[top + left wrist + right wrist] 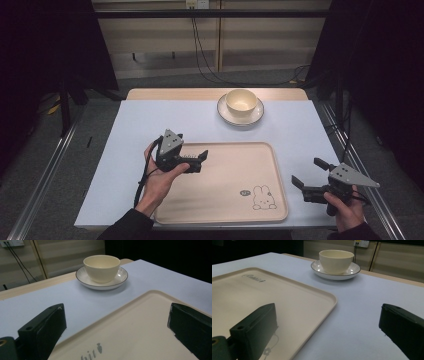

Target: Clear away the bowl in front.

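White-topped table (150,120) first, then the wide beige plastic tray with a rabbit print (235,175), bare. Cream ceramic bowl (241,101) sits in its dark-rimmed white saucer (223,112) at the far edge — nudge it and both could slide off. My left gripper (192,161) and right gripper (306,176) hang with fingers spread, empty.
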